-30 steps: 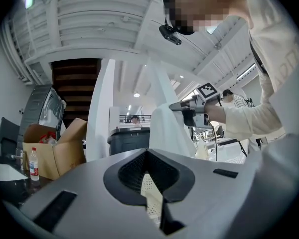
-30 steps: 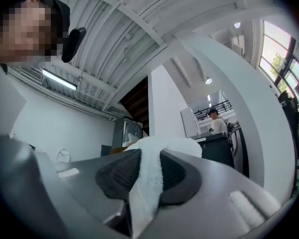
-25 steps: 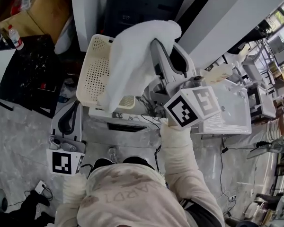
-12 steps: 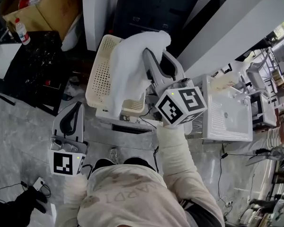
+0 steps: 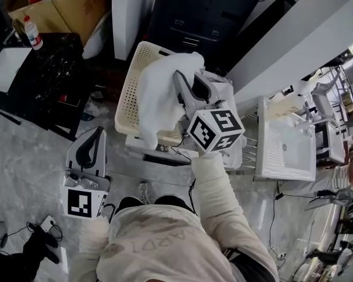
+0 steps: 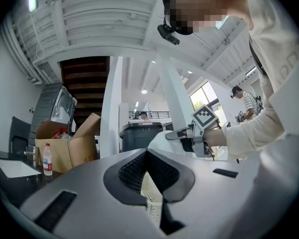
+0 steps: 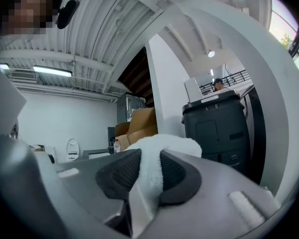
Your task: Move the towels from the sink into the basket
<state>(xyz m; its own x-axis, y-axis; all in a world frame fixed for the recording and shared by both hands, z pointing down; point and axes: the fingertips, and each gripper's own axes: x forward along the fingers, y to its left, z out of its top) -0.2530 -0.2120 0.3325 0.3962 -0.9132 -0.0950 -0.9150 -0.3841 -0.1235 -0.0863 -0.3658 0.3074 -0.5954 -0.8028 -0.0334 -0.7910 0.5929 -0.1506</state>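
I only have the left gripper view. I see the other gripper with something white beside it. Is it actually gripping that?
Observer: Yes. The right gripper view shows the right gripper shut on a white towel.
Operator: Where's the towel hanging?
Observer: In the head view it drapes over the cream perforated basket.
Operator: And the sink?
Observer: The white sink stands to the basket's right, beyond the right gripper.

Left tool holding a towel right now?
No: in the left gripper view the left tool has its jaws together with nothing between them; the white towel hangs from the right tool.
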